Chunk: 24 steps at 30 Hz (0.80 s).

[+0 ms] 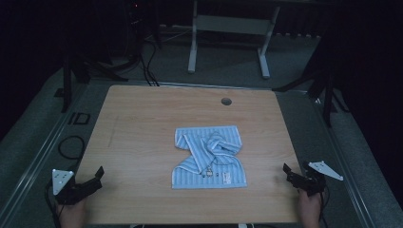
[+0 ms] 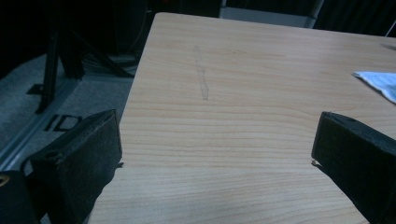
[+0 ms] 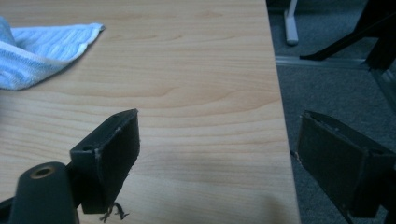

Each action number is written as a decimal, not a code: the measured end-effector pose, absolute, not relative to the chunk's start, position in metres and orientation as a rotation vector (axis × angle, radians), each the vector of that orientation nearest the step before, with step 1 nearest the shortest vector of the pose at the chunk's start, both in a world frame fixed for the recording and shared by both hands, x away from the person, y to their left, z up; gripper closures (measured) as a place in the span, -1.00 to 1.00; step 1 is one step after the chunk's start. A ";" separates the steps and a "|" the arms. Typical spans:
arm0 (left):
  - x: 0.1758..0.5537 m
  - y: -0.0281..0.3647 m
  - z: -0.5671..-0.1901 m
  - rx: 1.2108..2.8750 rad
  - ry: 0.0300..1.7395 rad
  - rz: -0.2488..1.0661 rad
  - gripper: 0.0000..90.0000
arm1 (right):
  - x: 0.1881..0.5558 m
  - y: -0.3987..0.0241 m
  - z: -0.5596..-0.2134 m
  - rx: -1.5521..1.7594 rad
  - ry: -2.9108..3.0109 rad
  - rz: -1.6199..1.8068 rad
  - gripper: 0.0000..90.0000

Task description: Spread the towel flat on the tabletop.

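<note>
A light blue striped towel lies crumpled in the middle of the wooden table, its upper part bunched and twisted. My left gripper rests at the table's front left corner, open, with nothing between its jaws. At the front right edge my right gripper is open too and holds nothing. A corner of the towel shows at the far right of the left gripper view. The towel lies at the upper left of the right gripper view, well away from the jaws.
A round cable hole sits near the table's far edge. Beyond the table stands a white frame on grey carpet, with black cables and dark stands at both sides.
</note>
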State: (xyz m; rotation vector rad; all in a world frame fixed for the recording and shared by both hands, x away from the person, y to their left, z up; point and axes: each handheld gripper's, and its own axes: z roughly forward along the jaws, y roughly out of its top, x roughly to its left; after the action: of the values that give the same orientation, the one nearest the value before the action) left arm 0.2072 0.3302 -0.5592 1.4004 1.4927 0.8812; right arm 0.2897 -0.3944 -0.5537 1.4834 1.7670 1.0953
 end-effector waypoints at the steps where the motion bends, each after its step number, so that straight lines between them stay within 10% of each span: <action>1: 0.207 0.331 -0.559 1.400 1.493 0.874 -0.96 | 0.290 -0.394 -0.554 1.491 1.778 1.097 -0.70; 24: 0.215 0.334 -0.553 1.805 1.538 0.454 -0.96 | 0.294 -0.397 -0.542 1.361 2.195 1.060 -0.73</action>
State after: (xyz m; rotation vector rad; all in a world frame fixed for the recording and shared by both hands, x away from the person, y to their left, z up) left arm 0.2151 0.3340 -0.5527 1.8055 1.5378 0.4543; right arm 0.2936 -0.3971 -0.5417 1.3610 2.1952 1.0603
